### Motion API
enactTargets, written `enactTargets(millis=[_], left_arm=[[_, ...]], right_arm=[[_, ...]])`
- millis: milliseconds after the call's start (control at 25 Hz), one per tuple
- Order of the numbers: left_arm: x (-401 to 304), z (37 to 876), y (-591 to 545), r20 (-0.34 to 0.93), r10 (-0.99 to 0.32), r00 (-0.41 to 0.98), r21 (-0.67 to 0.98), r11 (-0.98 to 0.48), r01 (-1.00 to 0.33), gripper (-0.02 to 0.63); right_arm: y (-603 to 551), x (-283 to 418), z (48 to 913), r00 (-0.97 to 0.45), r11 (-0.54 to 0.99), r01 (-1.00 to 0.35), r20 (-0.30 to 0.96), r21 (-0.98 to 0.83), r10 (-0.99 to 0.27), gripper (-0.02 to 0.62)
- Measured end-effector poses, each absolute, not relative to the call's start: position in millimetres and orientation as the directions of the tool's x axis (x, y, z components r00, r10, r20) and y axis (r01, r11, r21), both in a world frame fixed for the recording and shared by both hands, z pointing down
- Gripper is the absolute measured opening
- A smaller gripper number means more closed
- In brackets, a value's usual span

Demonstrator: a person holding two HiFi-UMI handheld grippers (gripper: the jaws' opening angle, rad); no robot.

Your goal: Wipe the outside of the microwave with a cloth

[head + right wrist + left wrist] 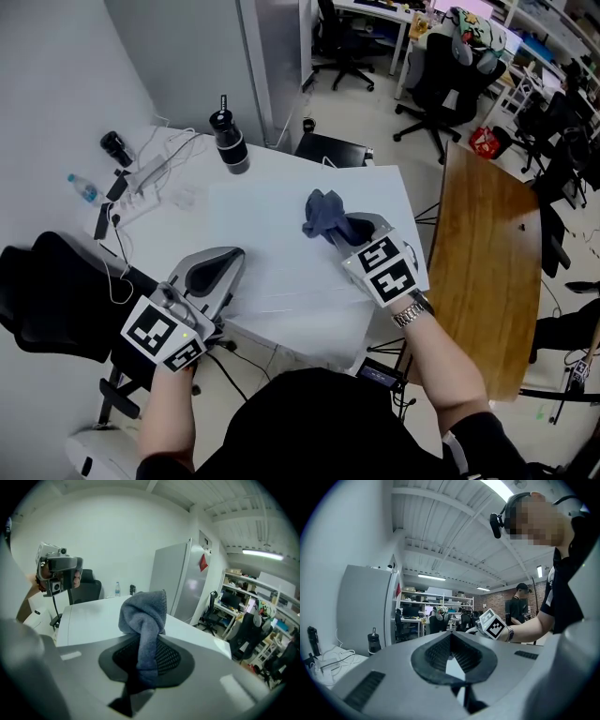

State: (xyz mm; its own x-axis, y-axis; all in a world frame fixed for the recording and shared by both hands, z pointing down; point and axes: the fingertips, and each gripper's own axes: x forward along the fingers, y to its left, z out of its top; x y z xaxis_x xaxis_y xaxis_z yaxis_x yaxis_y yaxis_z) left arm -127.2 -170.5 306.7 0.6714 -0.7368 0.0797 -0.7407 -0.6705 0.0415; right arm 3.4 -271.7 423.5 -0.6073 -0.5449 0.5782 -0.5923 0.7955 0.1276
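Note:
The white microwave (281,272) shows its flat top at the centre of the head view, standing on a white table (178,225). My right gripper (339,230) is over its far right part, shut on a bunched blue-grey cloth (323,214). In the right gripper view the cloth (143,611) sticks up from between the jaws (147,641), above the microwave's top (93,620). My left gripper (220,262) is at the microwave's near left edge, pointing level, its pads (450,637) meeting at the tips with nothing between them.
A black bottle (229,141) stands on the table behind the microwave. A power strip with cables (150,173) and a small water bottle (82,188) lie at the left. A black chair (56,295) is at the near left, a wooden tabletop (487,262) at the right.

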Motion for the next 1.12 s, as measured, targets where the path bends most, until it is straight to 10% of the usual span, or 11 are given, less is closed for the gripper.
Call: enactTargets(millis=[1120], left_arm=[[-21,305,-160,0.138,-0.765,0.629,0.005,-0.635,-0.773,0.005]], right_arm=[[-303,139,415,-0.595,0.744,-0.655,0.515,0.135,-0.617,0.072]])
